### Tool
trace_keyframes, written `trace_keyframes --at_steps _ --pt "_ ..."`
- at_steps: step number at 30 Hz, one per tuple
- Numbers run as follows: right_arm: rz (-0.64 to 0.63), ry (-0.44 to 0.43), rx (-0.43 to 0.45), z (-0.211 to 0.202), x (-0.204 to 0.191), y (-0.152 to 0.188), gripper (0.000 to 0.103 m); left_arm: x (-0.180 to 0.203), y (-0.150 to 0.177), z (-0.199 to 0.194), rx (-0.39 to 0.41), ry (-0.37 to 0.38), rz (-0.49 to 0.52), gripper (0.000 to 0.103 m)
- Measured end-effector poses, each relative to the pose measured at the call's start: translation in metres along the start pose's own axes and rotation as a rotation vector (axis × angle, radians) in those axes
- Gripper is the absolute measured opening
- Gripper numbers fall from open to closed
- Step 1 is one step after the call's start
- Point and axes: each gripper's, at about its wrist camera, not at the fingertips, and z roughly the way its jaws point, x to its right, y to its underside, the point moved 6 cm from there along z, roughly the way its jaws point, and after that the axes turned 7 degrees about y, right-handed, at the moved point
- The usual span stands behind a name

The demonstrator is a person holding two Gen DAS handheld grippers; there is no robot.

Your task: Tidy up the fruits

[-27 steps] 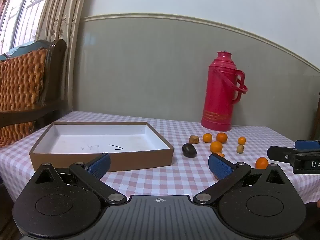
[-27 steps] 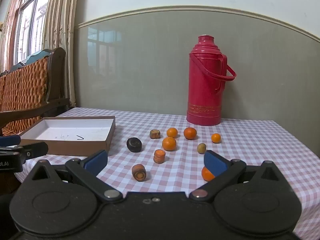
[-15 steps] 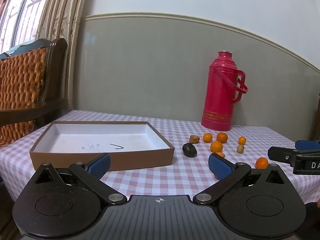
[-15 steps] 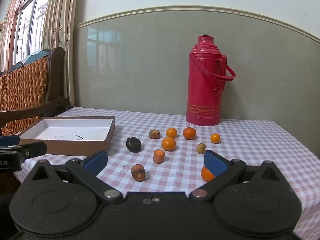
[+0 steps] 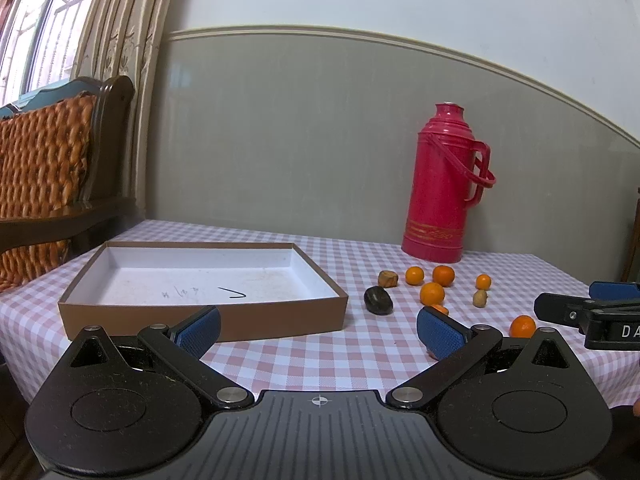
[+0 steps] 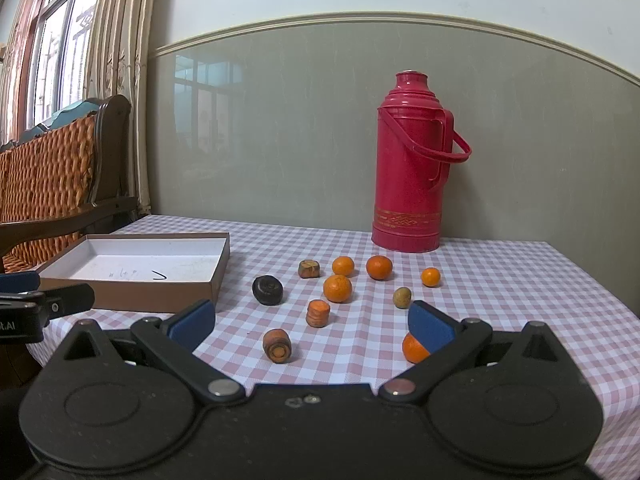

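Observation:
Several small oranges (image 6: 337, 288) lie scattered on the checked tablecloth (image 6: 500, 280), with a dark round fruit (image 6: 267, 290), a brown lump (image 6: 309, 269), a small tan fruit (image 6: 401, 297) and two carrot-like stubs (image 6: 277, 345). A shallow brown box (image 5: 208, 276) with a white, empty floor sits to their left. My left gripper (image 5: 318, 326) hovers open in front of the box, nothing between its blue pads. My right gripper (image 6: 312, 322) hovers open before the fruit; one orange (image 6: 414, 349) is half hidden behind its right finger.
A tall red thermos (image 6: 412, 168) stands at the back of the table against the grey wall. A wooden chair with an orange woven cushion (image 5: 40, 168) stands left of the table. Each gripper shows at the edge of the other's view.
Both views have shifted only slightly; the fruit sits a touch lower-left in the right wrist view. Nothing on the table has moved and both grippers stay open.

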Motion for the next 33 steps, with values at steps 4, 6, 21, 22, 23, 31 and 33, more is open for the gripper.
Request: trace_keyframes --at_steps 4,6,21,22,23,31,33 --pt "-0.002 0.0 0.0 -0.0006 0.0004 -0.0001 0.097 -0.0004 0.0007 -0.0003 0.0 -0.001 -0.004 0.103" --pt "-0.002 0.0 0.0 -0.0007 0.0003 -0.0002 0.097 -0.0008 0.0011 0.0 0.0 -0.003 -0.005 0.103" --pt "-0.001 0.0 0.001 0.0 0.0002 -0.0006 0.097 -0.0019 0.0013 0.0012 0.0 0.0 -0.008 0.103" --pt "-0.001 0.0 0.001 0.0 0.0002 -0.0008 0.097 -0.002 0.0011 0.0013 -0.001 0.002 -0.009 0.103" --pt "-0.002 0.001 0.001 0.0 0.0002 -0.0006 0.097 -0.0018 0.0014 0.0012 -0.002 0.002 -0.008 0.103" --pt "0.0 0.0 0.0 0.0 0.0 -0.0005 0.097 -0.0025 0.0008 0.0013 0.001 0.0 -0.01 0.103" --pt "0.0 0.001 0.001 -0.0002 0.0 -0.0006 0.097 -0.0023 0.0007 0.0011 0.001 0.002 -0.008 0.103"
